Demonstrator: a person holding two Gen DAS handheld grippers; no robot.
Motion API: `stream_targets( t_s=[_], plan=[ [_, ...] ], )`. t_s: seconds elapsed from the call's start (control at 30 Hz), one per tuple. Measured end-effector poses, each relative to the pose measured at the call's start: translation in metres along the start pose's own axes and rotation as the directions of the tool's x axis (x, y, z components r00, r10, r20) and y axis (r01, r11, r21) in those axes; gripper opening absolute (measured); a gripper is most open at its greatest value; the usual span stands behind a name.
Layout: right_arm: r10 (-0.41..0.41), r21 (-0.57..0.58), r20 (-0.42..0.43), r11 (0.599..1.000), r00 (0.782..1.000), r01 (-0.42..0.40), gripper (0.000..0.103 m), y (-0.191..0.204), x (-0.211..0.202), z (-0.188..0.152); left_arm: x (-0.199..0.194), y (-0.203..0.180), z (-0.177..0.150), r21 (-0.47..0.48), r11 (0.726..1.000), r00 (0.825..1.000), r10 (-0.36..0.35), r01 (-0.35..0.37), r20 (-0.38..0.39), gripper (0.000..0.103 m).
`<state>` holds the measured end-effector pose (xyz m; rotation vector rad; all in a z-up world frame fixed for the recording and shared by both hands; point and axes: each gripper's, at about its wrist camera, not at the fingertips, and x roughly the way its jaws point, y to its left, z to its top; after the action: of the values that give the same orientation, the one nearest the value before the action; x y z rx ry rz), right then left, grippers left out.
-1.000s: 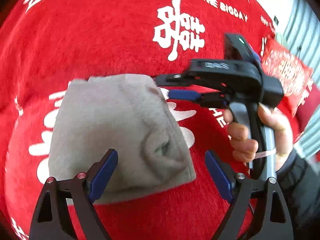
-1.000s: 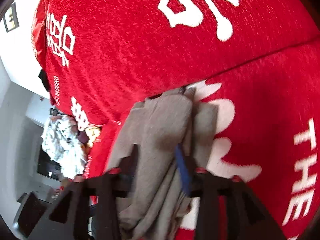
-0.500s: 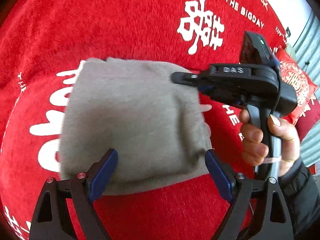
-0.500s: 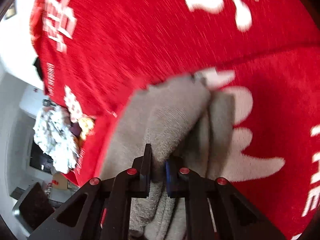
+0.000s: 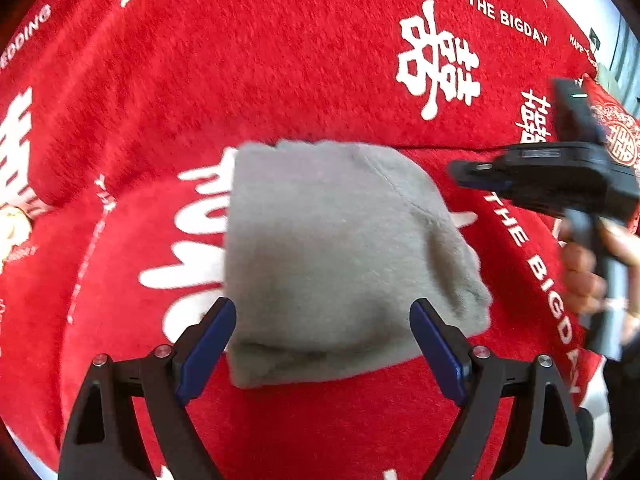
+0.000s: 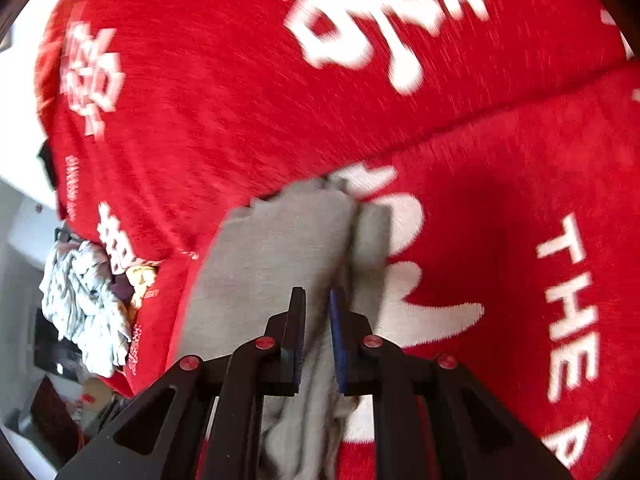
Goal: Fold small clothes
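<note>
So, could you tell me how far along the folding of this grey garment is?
Done: the grey garment lies as a folded bundle on the red cover. In hand: nothing gripped; the right tool, its jaws just eased slightly apart, sits beside it, the left tool open over it. Left: perhaps neatening; crumpled clothes wait beyond.
</note>
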<state>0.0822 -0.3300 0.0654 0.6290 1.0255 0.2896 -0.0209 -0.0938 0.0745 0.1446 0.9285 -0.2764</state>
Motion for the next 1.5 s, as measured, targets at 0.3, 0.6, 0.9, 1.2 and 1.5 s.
stream_targets(
  t_s=[0.3, 0.6, 0.9, 1.2, 1.5],
  plan=[
    [0.300, 0.074, -0.083, 0.953, 0.950, -0.294, 0.067, 0.027, 0.006, -0.063, 0.034, 0.029, -0.009, -0.057, 0.998, 0.996, 0.023, -0.028, -0.082, 0.089],
    [-0.024, -0.064, 0.036, 0.998, 0.999, 0.026, 0.079, 0.024, -0.031, -0.064, 0.037, 0.049, 0.005, -0.108, 0.993, 0.997, -0.047, 0.040, -0.060, 0.089],
    [-0.068, 0.060, 0.023, 0.996, 0.997, 0.067, 0.080, -0.012, -0.021, -0.018, 0.095, 0.100, 0.061, -0.349, 0.902, 0.940, -0.315, 0.254, -0.131, 0.089],
    [-0.019, 0.090, -0.120, 0.995, 0.993, 0.030, 0.080, -0.023, 0.041, -0.012, 0.136, 0.100, 0.062, -0.340, 0.892, 0.900, -0.381, 0.298, -0.212, 0.089],
    [-0.020, 0.032, -0.123, 0.999, 0.992, 0.024, 0.083, -0.007, 0.064, -0.005, 0.150, 0.086, 0.072, -0.300, 0.900, 0.891, -0.390, 0.316, -0.233, 0.094]
  ],
)
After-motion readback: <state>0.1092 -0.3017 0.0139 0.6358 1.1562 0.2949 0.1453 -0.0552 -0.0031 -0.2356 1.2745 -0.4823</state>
